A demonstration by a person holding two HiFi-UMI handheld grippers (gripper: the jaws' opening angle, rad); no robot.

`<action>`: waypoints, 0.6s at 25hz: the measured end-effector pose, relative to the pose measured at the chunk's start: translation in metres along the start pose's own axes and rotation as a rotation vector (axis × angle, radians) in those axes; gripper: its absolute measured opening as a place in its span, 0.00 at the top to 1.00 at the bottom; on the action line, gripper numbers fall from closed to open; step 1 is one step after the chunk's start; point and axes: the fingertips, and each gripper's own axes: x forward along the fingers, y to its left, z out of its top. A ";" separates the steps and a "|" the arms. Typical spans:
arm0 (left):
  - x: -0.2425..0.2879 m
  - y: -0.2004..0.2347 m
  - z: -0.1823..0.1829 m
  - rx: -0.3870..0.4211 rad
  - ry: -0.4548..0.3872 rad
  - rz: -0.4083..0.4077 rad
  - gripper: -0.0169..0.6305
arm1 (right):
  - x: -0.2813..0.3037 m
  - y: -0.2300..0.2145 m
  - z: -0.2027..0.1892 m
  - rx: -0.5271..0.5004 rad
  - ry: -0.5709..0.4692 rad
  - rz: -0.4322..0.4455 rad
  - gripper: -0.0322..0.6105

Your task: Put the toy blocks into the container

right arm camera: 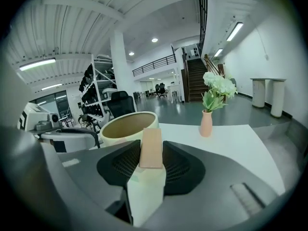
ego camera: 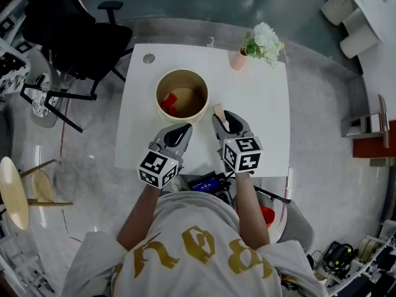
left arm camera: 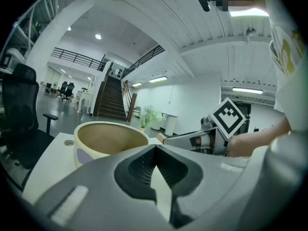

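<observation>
Lower centre: the left gripper is clenched on nothing; the right gripper grasps a tan block by its lower end. Beyond, the beige container holds a red block. With seemingly little purchase, the tan block could pivot and strike the rim.

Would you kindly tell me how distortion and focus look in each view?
Head view: mild fisheye, the white table evenly lit, its edges bowed. Left gripper view: strongly bowed ceiling beams, dark vignetted corners. Right gripper view: same vignette; the wooden block looks sharp.

The white table carries a beige container, a pink flower vase and a grey disc.
</observation>
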 end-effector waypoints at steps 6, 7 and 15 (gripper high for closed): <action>-0.012 0.019 0.016 -0.036 -0.062 0.063 0.97 | 0.005 0.019 0.023 -0.016 -0.047 0.063 0.68; -0.014 0.024 0.019 -0.049 -0.078 0.076 0.97 | 0.006 0.021 0.027 -0.021 -0.054 0.073 0.68; -0.022 0.056 0.030 -0.068 -0.116 0.146 0.97 | 0.025 0.037 0.047 -0.060 -0.072 0.128 0.68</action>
